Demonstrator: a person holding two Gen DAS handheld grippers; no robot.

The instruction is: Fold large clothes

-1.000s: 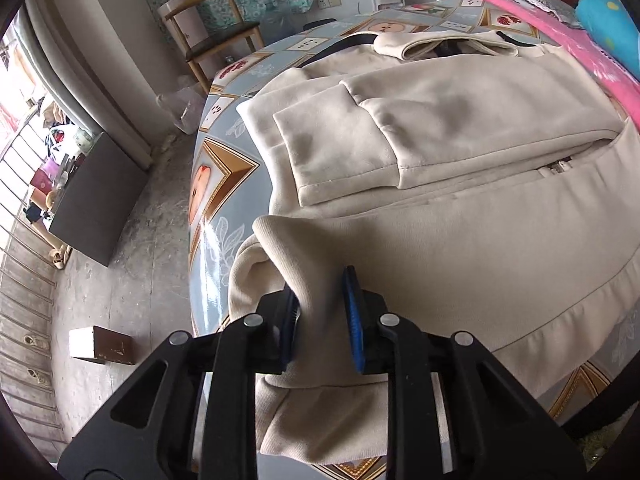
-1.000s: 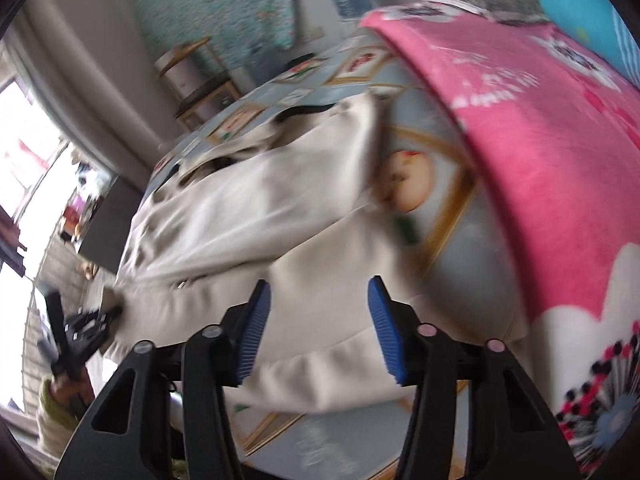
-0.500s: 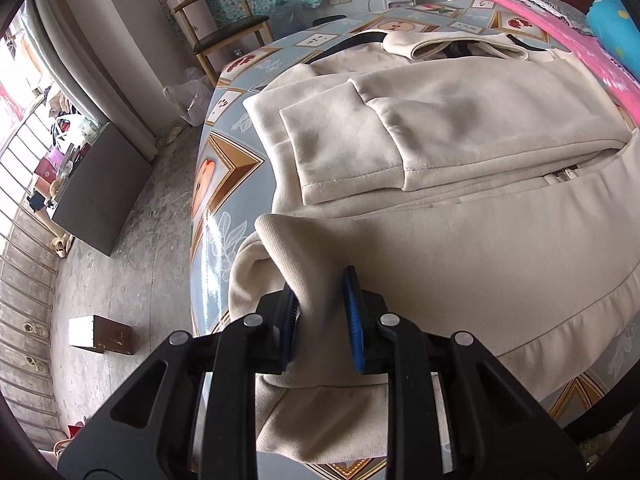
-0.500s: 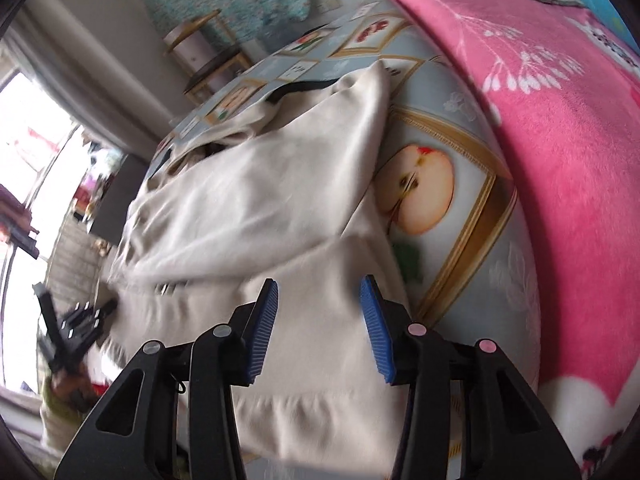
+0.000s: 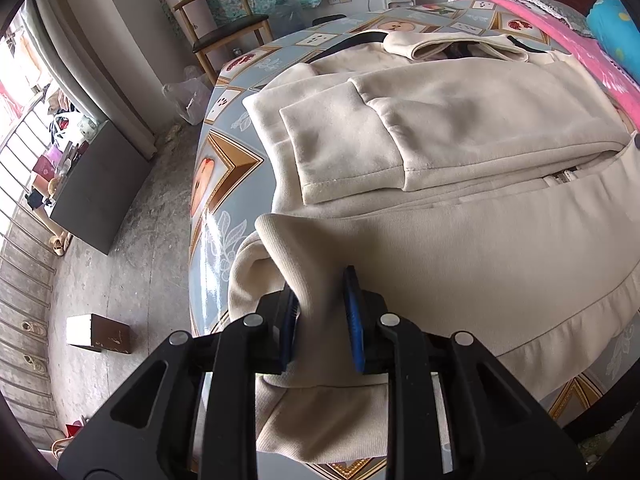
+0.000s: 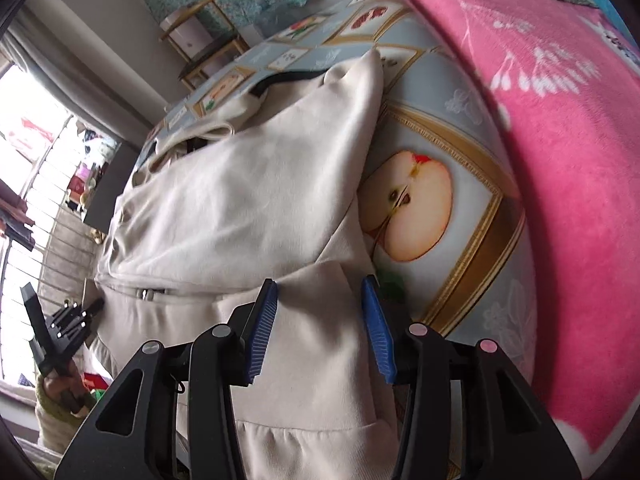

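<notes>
- Jacket (image 5: 460, 248) lies flat on the tabletop (image 5: 224, 184); sleeve (image 5: 360, 148) already folded across, toward 12 o'clock.
- Left tool (image 5: 322, 312) pinches the hem corner at 6 o'clock.
- Right tool (image 6: 320, 328), jaws apart and just reopened slightly, straddles the other corner without gripping; the body fold remains.

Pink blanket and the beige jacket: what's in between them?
In the right wrist view, a strip of tablecloth with a cut-apple picture lies between the pink blanket and the beige jacket.

Home bedroom: pink blanket (image 6: 540, 128), wooden chair (image 5: 220, 28).
</notes>
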